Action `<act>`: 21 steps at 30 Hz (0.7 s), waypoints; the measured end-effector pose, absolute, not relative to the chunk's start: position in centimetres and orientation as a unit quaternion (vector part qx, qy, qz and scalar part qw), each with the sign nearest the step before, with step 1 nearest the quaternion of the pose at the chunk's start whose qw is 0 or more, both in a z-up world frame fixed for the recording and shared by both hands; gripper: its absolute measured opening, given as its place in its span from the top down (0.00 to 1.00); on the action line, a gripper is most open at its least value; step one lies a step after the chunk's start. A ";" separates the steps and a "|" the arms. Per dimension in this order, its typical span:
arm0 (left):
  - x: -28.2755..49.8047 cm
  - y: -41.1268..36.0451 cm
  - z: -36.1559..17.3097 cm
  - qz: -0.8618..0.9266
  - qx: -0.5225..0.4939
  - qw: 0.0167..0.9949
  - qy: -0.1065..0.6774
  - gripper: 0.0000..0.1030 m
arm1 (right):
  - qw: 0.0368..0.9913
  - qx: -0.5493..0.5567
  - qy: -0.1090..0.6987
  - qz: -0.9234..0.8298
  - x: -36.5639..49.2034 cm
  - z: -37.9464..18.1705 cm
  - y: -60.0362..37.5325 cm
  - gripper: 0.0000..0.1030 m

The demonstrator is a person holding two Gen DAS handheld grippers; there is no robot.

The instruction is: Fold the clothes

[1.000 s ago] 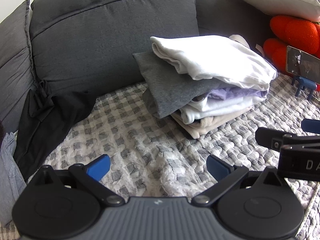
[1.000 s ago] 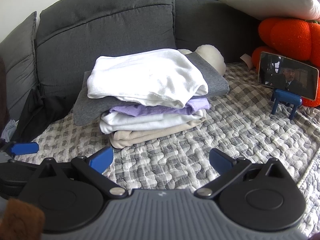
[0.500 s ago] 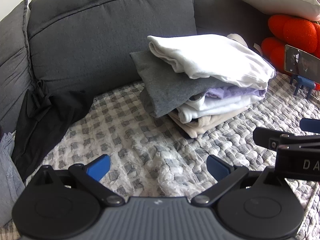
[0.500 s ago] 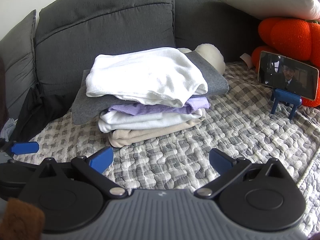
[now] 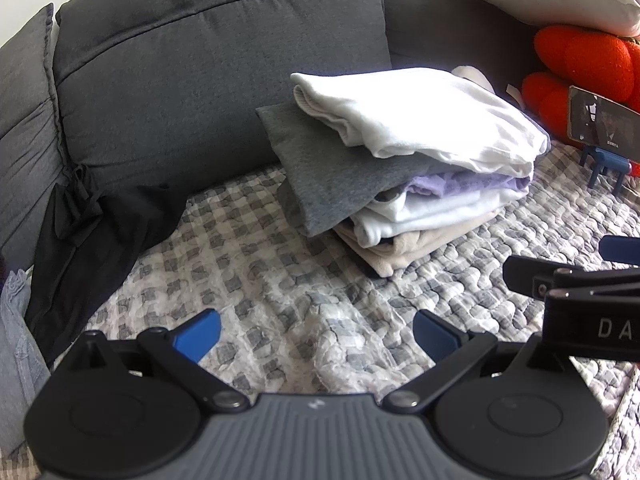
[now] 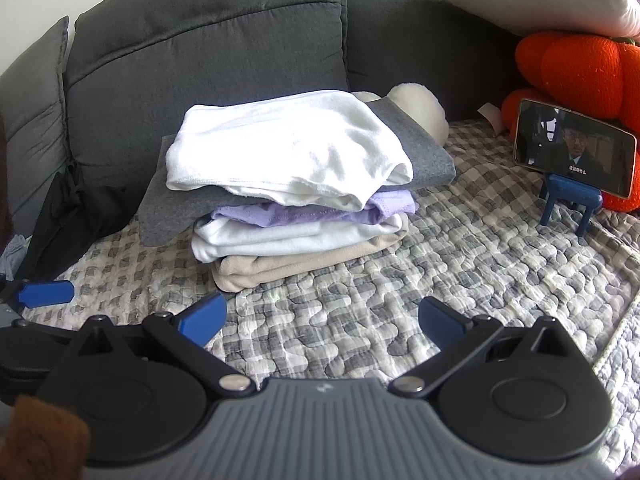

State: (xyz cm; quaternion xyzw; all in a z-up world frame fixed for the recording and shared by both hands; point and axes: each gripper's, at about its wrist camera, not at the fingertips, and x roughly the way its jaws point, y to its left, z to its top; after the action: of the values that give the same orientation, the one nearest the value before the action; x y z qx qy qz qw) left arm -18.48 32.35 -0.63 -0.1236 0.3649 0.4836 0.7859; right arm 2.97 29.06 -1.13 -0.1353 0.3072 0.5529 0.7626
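Left wrist view: left gripper (image 5: 316, 334) jaws spread, holding nothing, low over checked blanket (image 5: 280, 280). Right gripper (image 6: 322, 320) jaws likewise spread and empty. Folded stack (image 6: 296, 188) on blanket against sofa back: white top (image 6: 280, 148), grey, lilac, white, beige beneath. Black garment (image 5: 92, 232) slumped unfolded at left sofa corner, pale blue cloth (image 5: 16, 344) beside it. Phone (image 6: 574, 146) on stand, well apart at right. Likely between garments; next move calls for reaching left to fetch black garment and spreading it flat on blanket.
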 end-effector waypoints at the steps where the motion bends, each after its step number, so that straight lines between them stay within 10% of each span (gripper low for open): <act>1: -18.5 32.3 -0.6 0.484 -0.123 0.786 0.365 0.01 | 0.763 -0.136 0.307 0.553 3.0 -1.1 29.1 0.00; 21: -18.5 32.1 -0.7 0.482 -0.120 0.786 0.368 0.01 | 0.761 -0.145 0.304 0.555 2.7 -1.1 29.3 0.00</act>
State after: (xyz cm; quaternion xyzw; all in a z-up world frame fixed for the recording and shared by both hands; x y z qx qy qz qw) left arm -18.46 32.14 -0.74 -0.1199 0.3681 0.4818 0.7861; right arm 2.74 29.26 -1.12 -0.1451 0.3044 0.5548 0.7606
